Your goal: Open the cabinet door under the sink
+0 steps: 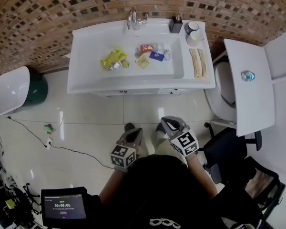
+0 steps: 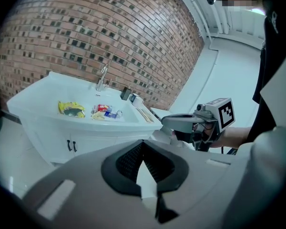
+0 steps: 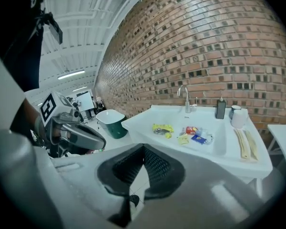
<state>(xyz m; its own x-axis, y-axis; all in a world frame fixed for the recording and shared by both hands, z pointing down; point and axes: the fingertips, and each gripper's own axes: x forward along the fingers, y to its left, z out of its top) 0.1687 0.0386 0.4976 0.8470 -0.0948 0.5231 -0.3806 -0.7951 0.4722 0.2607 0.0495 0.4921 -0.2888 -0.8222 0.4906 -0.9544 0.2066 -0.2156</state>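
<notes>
The white sink [image 1: 86,82] stands against the brick wall, and only the top edge of the cabinet [image 1: 133,91] beneath it shows from above. In the left gripper view the cabinet doors [image 2: 88,144] are closed, with two dark handles [image 2: 71,146] side by side at the middle. My left gripper [image 1: 133,136] and right gripper [image 1: 170,124] hover over the floor, well short of the cabinet. Both are shut and hold nothing. Each gripper view shows its own jaws, left [image 2: 143,144] and right [image 3: 144,147], met at the tips, and the other gripper beside it.
Packets [image 1: 113,59] lie in the basin, and a faucet [image 1: 133,19], soap bottle and cups [image 1: 193,30] stand at its back. A green bin with a white lid [image 1: 12,89] is to the left. A white table [image 1: 250,94] and chairs [image 1: 229,149] are to the right. A cable [image 1: 48,132] crosses the floor.
</notes>
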